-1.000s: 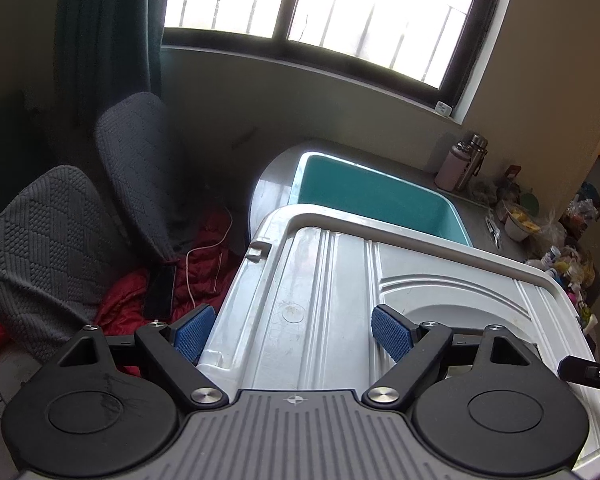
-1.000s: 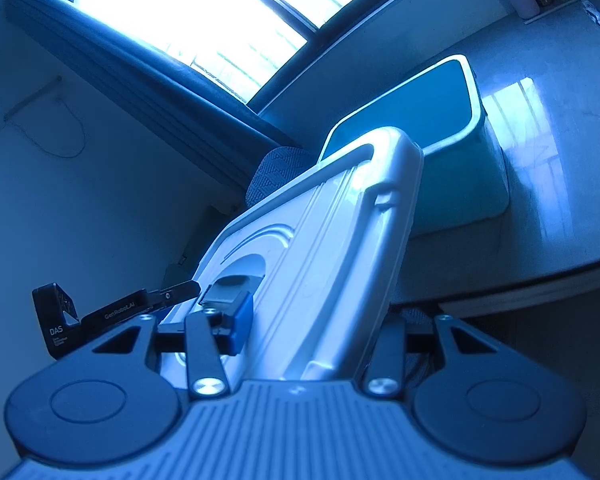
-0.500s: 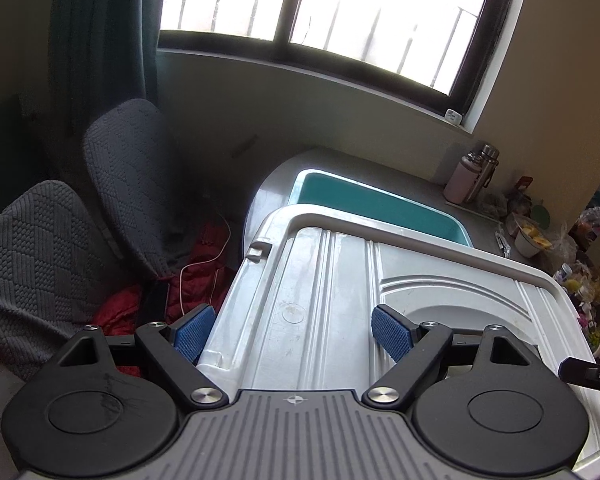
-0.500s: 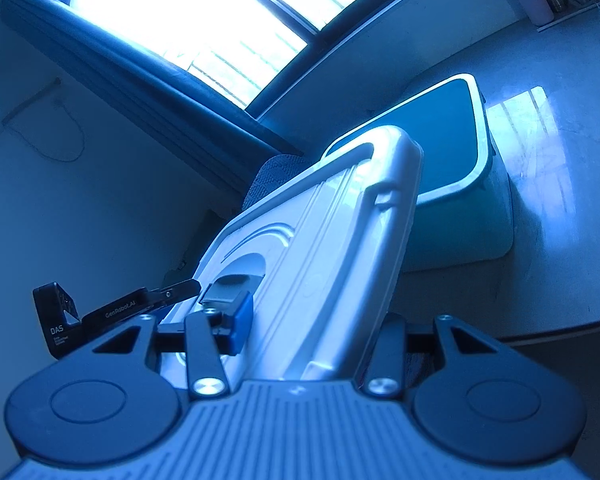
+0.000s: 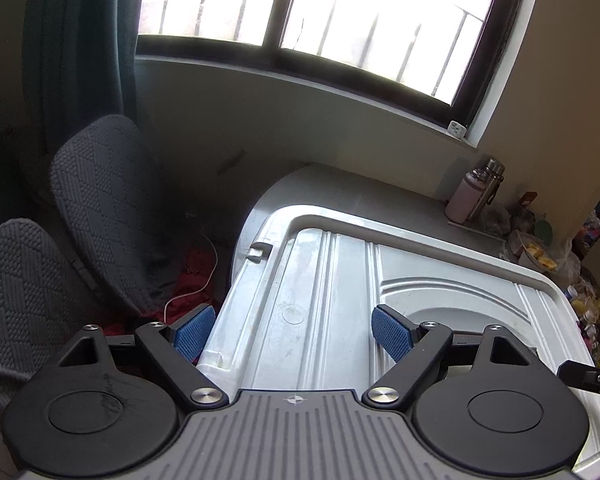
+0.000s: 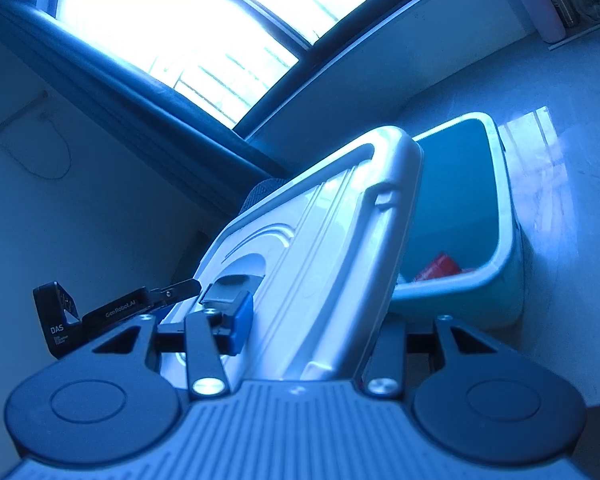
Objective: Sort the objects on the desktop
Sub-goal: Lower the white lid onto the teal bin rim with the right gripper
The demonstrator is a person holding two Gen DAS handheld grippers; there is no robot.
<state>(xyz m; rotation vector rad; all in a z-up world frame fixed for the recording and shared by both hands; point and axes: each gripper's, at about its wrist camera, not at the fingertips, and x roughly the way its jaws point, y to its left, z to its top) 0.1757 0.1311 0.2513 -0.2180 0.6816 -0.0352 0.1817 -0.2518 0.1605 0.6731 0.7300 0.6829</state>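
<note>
Lid [image 5: 332, 304] white, tilted above teal bin [image 6: 480, 216] on table [image 5: 372, 196] | left gripper [image 5: 292, 330] jaws wide apart, straddling lid's edge, grip unclear | right gripper [image 6: 312, 320] jaws clamped on lid's other edge | red item [image 6: 438, 266] inside bin

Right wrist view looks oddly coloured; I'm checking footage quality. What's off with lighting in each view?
Right wrist view: strong blue cast, window blown out, glare patch on the table. Left wrist view: natural colours, window overexposed, chairs in deep shadow, fisheye bending the lid edges.
</note>
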